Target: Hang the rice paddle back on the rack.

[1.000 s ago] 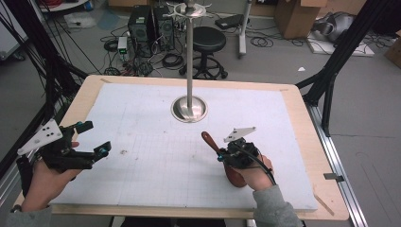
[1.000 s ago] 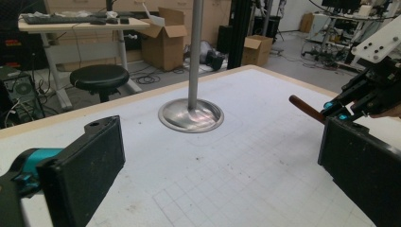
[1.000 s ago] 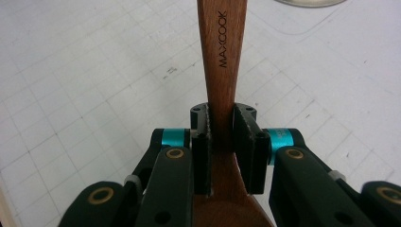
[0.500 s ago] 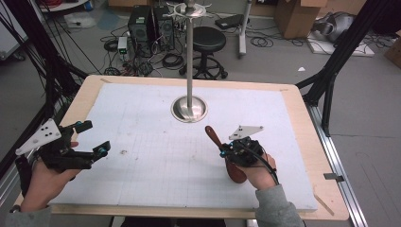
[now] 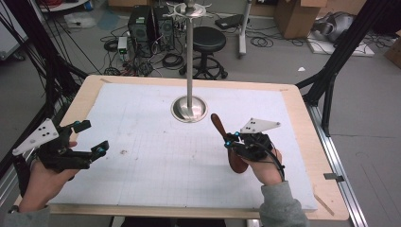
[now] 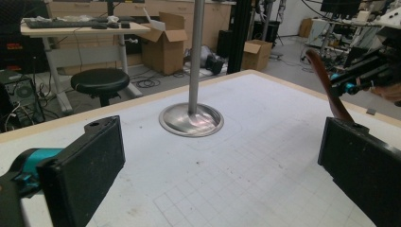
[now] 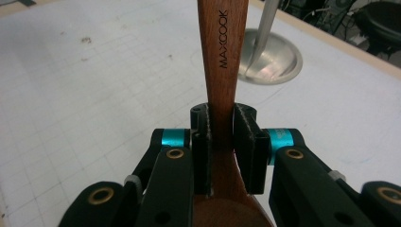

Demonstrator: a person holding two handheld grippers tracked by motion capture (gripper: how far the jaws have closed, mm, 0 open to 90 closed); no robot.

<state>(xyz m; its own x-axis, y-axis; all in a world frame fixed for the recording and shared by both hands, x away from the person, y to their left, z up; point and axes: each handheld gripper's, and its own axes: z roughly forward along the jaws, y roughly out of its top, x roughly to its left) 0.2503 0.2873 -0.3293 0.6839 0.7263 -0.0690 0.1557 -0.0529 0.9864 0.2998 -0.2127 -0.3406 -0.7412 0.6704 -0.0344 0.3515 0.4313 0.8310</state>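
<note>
White mat (image 5: 156, 142) unchanged; right gripper (image 5: 235, 142) clamping wooden spoon (image 5: 222, 132), raised steeper; left gripper (image 5: 87, 139) wide open, empty.

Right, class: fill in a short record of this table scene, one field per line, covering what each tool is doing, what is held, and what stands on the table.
Left tool: open, holding nothing, above the table's left side
Right tool: shut on the wooden spoon
Spoon: handle points up toward the stand, bowl end by the hand
Print on handle: MAXCOOK
Stand: metal pole on a round base, upright
Table: white gridded mat, wooden edge
</note>
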